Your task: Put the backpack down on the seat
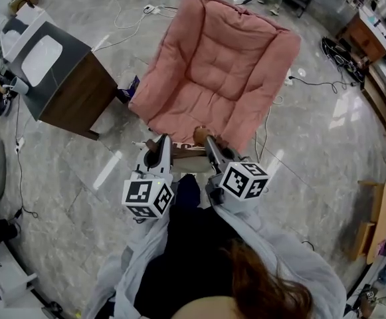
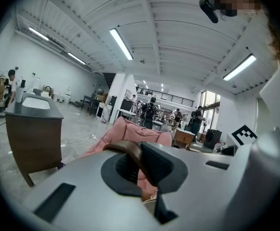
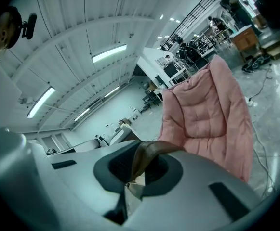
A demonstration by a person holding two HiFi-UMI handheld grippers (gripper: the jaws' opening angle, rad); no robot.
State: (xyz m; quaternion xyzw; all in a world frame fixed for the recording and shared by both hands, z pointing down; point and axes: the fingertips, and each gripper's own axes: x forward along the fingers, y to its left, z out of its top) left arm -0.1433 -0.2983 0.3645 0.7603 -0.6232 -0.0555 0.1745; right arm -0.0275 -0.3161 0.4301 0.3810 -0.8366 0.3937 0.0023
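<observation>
We see a seat [image 1: 219,72] of soft pink quilted cloth, matt. The floor [image 1: 312,131] is grey veined stone, polished and glossy. The cabinet [image 1: 80,102] has dark wood sides and a matt grey top. The left gripper [image 1: 159,145] and right gripper [image 1: 209,141] have smooth matt grey plastic shells. The strap [image 2: 125,149] in each one's jaws looks like brown leather.

Two grippers [image 1: 157,145] [image 1: 207,140], one seat [image 1: 219,72], perhaps one backpack [image 1: 187,190]

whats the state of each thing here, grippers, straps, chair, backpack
left gripper: shut on left strap
left strap: brown, pinched between the jaws
right gripper: shut on right strap
right strap: brown, pinched between the jaws
pink chair: seat bare
backpack: body hidden, not on the seat
</observation>
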